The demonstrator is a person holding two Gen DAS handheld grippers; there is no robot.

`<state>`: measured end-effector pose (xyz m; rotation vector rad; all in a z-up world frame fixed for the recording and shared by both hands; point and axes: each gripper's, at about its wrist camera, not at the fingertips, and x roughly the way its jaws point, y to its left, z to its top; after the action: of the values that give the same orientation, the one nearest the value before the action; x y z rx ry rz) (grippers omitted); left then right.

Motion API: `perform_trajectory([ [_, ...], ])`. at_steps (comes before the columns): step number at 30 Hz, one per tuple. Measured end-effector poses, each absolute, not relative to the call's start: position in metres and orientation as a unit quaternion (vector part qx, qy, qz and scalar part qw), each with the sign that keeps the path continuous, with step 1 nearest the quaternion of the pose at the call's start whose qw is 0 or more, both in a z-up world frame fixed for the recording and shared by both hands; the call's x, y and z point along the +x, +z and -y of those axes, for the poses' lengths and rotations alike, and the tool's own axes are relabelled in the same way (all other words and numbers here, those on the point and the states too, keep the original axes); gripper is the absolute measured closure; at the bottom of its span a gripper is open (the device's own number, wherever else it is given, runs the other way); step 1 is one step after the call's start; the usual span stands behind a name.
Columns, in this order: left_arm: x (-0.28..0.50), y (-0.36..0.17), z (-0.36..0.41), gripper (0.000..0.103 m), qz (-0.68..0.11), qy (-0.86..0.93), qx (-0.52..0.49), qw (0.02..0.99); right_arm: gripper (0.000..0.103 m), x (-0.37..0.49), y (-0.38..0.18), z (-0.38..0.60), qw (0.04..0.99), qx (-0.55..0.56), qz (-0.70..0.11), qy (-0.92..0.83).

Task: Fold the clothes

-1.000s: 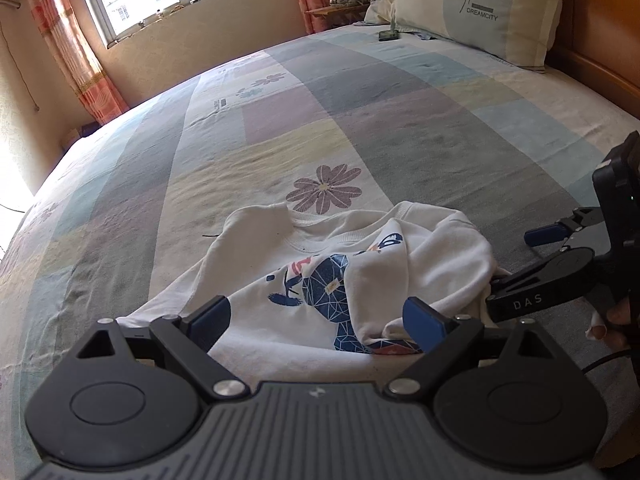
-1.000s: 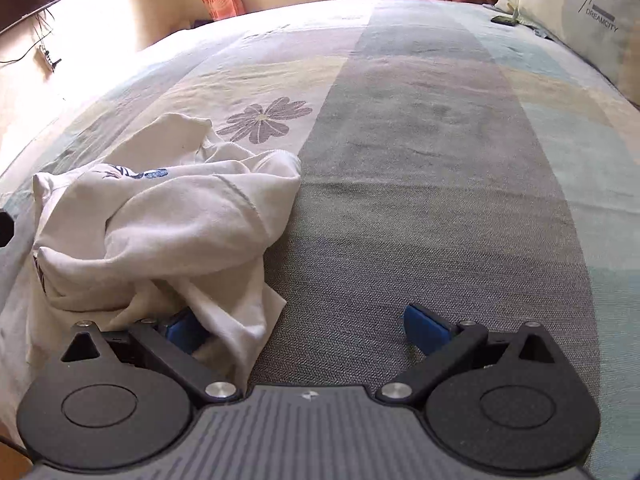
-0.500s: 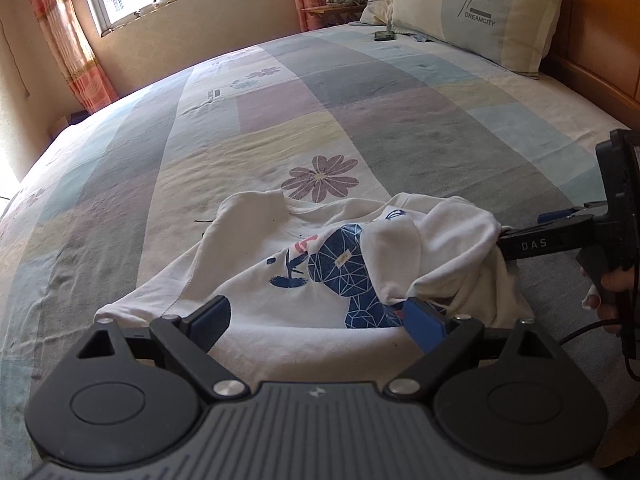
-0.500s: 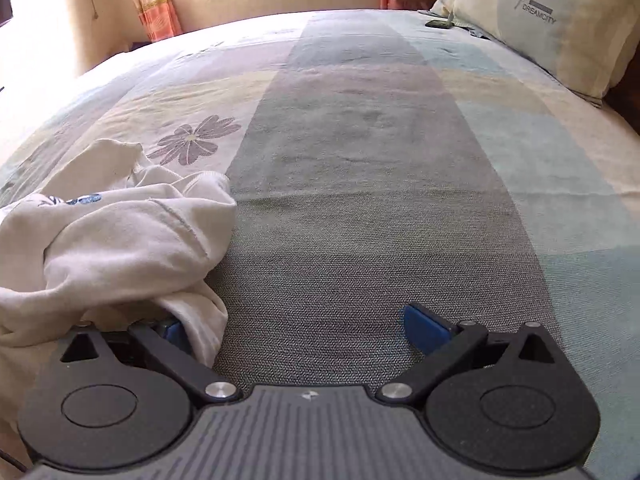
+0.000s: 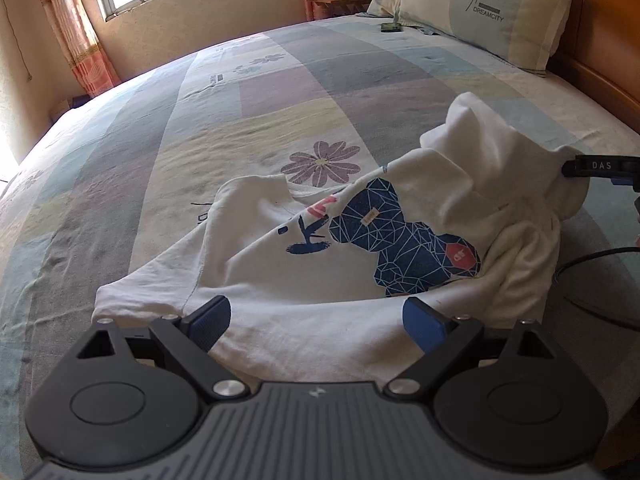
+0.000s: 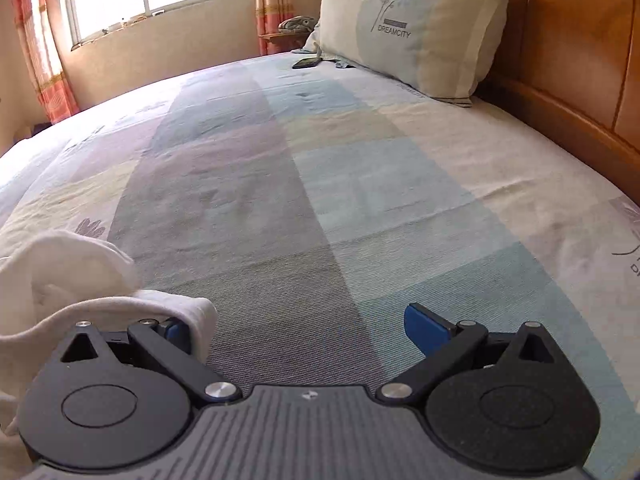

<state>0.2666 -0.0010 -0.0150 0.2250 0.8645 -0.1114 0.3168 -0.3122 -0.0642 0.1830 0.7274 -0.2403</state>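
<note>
I see the bed [image 5: 248, 92] under its patchwork sheet, the white sweatshirt [image 5: 288, 264] spread near its front edge, one side bunched and lifted at right. My left gripper [image 5: 316, 316] hovers over the hem, fingers spread wide. My right gripper [image 6: 304, 326] also gapes, cloth draped over its left finger

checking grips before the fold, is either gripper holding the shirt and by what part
The left gripper is open over the white shirt, holding nothing. The right gripper is open too; cloth only drapes over one finger.
</note>
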Motion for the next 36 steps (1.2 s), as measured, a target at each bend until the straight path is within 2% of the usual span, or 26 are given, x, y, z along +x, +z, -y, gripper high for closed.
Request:
perform_trajectory([
  [7,0.269,-0.013,0.014,0.010,-0.414,-0.069,0.116,0.900,0.000,0.305,-0.057,0.389,0.909,0.113,-0.343,-0.210],
  [21,0.273,-0.013,0.029,0.010,-0.417,-0.071,0.123,0.898,0.000,0.321,-0.048,0.486,0.890,0.077,-0.346,-0.286],
  [28,0.271,-0.017,0.035,0.010,-0.424,-0.079,0.127,0.893,0.000,0.343,-0.053,0.484,0.882,0.092,-0.410,-0.212],
  [36,0.274,-0.019,0.041,0.010,-0.428,-0.088,0.136,0.889,0.000,0.332,-0.069,0.421,0.872,0.112,-0.458,-0.133],
])
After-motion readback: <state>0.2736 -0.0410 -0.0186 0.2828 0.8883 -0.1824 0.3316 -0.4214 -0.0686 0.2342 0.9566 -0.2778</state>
